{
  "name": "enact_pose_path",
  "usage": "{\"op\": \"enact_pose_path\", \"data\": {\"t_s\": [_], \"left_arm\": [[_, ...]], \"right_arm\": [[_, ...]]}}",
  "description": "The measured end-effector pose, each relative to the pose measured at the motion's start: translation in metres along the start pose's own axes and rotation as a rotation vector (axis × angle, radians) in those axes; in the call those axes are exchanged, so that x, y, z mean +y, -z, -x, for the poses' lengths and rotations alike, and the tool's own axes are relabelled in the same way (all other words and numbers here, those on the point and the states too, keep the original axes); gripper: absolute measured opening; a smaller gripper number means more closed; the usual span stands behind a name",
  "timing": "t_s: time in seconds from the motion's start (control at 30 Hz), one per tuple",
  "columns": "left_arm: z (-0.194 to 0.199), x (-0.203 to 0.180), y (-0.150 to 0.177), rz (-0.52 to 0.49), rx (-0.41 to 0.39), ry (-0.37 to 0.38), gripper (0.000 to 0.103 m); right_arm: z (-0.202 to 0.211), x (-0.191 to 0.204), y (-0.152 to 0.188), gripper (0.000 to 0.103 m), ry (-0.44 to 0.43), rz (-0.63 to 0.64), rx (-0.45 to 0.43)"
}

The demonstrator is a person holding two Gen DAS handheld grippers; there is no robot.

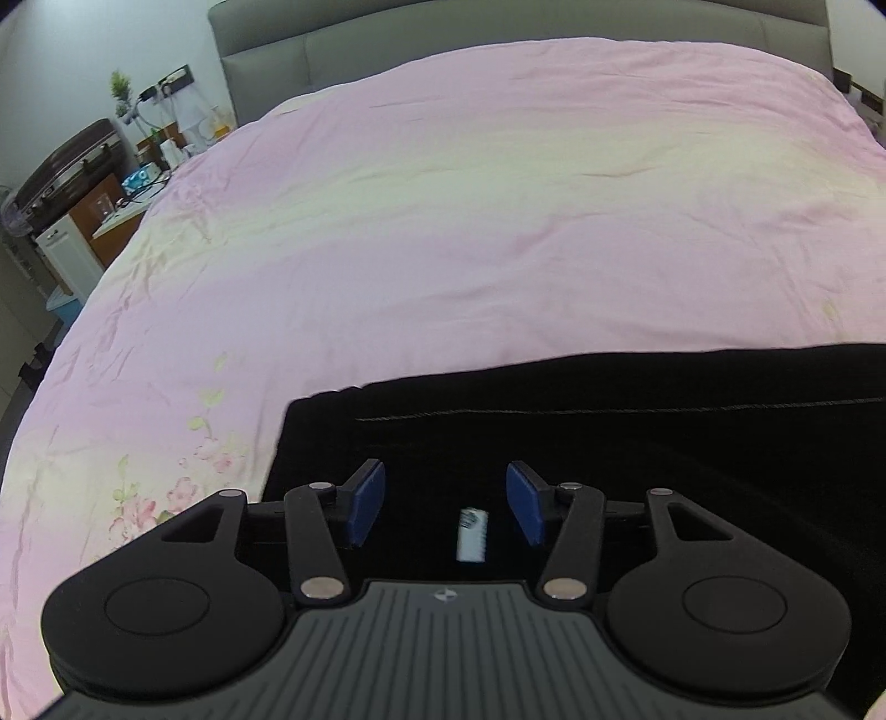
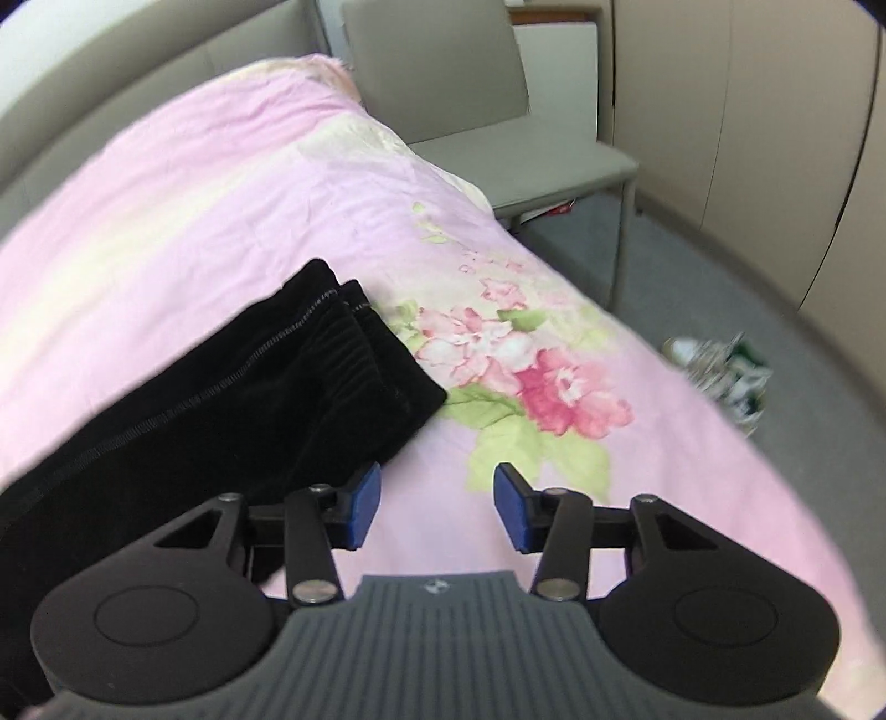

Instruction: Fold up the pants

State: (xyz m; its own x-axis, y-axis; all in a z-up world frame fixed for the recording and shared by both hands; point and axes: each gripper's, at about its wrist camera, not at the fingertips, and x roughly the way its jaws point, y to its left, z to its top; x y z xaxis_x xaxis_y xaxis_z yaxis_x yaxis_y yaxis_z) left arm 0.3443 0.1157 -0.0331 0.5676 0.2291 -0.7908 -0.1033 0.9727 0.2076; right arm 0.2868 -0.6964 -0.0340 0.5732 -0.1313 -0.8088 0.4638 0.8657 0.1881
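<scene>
You have a bed under a pink floral bedspread [image 1: 498, 221] with a grey padded headboard [image 1: 498, 33] behind it. A cluttered bedside stand [image 1: 111, 205] with a small plant [image 1: 120, 88] sits to one side, and a grey chair [image 2: 470, 105] and sneakers [image 2: 720, 371] on the floor to the other.

The black velvety fabric pants [image 1: 609, 443] lie flat on the pink floral bedspread [image 1: 443, 221], along its near edge and toward the foot of the bed rather than the headboard end. In the left wrist view a pale stitched seam runs lengthwise across the cloth, and a small white label [image 1: 472, 534] shows on the fabric at one end. In the right wrist view the pants [image 2: 221, 399] look doubled over lengthwise, layers stacked with ribbed cuffs lying together, their end close beside the printed pink flowers near the bedspread's side edge.
</scene>
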Motion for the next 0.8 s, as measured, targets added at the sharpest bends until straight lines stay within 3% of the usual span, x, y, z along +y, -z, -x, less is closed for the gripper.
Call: {"op": "enact_pose_path", "data": {"t_s": [0.13, 0.27, 0.3, 0.33, 0.43, 0.5, 0.6, 0.8], "left_arm": [[0.005, -0.032, 0.012, -0.023, 0.014, 0.035, 0.06], [-0.01, -0.05, 0.029, -0.011, 0.076, 0.048, 0.06], [-0.015, -0.053, 0.034, -0.017, 0.089, 0.036, 0.06], [-0.019, -0.054, 0.037, -0.017, 0.098, 0.023, 0.06], [-0.029, -0.051, 0.044, 0.006, 0.126, 0.007, 0.06], [-0.028, -0.054, 0.046, 0.005, 0.123, -0.002, 0.06], [-0.034, -0.052, 0.043, 0.005, 0.13, -0.014, 0.06], [-0.041, -0.054, 0.053, 0.006, 0.128, -0.014, 0.06]], "right_arm": [[-0.015, -0.007, -0.004, 0.044, -0.131, -0.145, 0.0], [-0.034, -0.001, -0.011, 0.043, -0.191, -0.199, 0.015], [-0.04, 0.001, -0.013, 0.04, -0.188, -0.195, 0.015], [-0.045, 0.003, -0.015, 0.03, -0.18, -0.194, 0.016], [-0.046, 0.009, -0.024, 0.018, -0.167, -0.176, -0.012], [-0.029, 0.02, -0.033, 0.015, -0.189, -0.085, -0.084], [-0.007, 0.026, -0.046, 0.012, -0.216, -0.045, -0.175], [-0.055, 0.009, -0.03, 0.012, -0.099, -0.024, -0.058]]}}
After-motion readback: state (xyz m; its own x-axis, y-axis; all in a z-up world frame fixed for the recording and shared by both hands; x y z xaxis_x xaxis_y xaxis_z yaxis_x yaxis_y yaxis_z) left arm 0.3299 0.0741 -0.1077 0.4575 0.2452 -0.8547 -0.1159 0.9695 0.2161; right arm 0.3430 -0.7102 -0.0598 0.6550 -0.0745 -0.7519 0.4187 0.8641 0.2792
